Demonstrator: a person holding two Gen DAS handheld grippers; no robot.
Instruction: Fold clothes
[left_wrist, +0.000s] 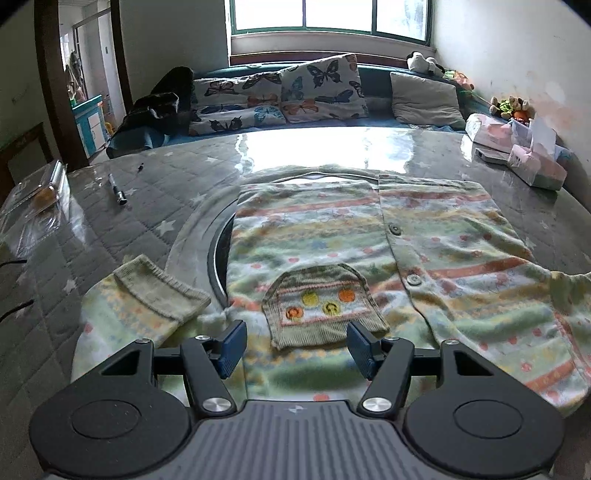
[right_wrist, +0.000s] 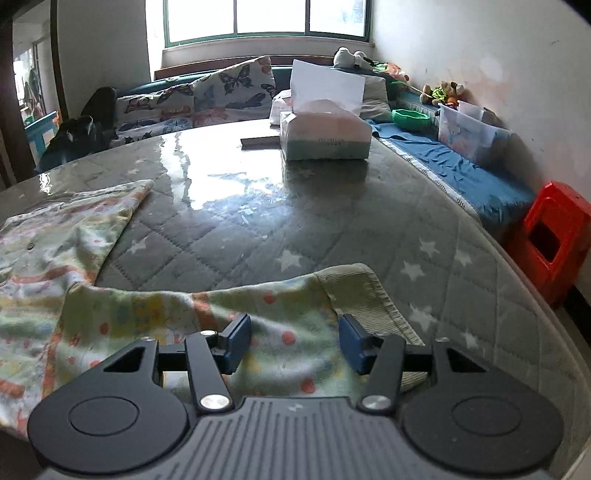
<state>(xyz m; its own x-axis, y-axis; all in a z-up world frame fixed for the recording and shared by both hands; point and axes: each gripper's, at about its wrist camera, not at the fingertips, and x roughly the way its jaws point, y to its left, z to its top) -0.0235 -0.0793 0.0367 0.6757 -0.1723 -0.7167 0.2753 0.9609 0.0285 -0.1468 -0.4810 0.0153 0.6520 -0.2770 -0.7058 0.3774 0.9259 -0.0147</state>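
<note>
Fleecy, pastel-striped fabric filled most of what I saw: a small cardigan (left_wrist: 388, 236) lay spread flat on the grey quilted table (left_wrist: 122, 221), button side up, w/ two round buttons (left_wrist: 414, 280) down its front edge. A knitted pocket (left_wrist: 317, 310) w/ little fruit shapes sat on the near panel.

My left gripper (left_wrist: 296, 349) hung over the cardigan's near hem, jaws apart, blue pads either side of the pocket's lower edge, nothing pinched btwn them. To its left the left sleeve (left_wrist: 147, 302) lay bent across the table, ribbed cuff pointing up and away.

My right gripper (right_wrist: 294, 343) was over the right sleeve (right_wrist: 236, 314), near its ribbed cuff (right_wrist: 365, 299). Jaws stood apart, partway closed. Sleeve cloth lay under and btwn the pads, but couldn't tell if either pad actually touched it; no grip visible.

Other bits on the table, well apart from the garment: a pen (left_wrist: 117, 189) and clear plastic wrap (left_wrist: 40, 199) off to the left, a tissue box (right_wrist: 325, 136) on the far right side. Behind the table ran a bench w/ butterfly cushions (left_wrist: 280, 96) under a window (left_wrist: 328, 16), soft toys (right_wrist: 443, 92) along the wall, and a red stool (right_wrist: 550, 240) by the table's right edge.
</note>
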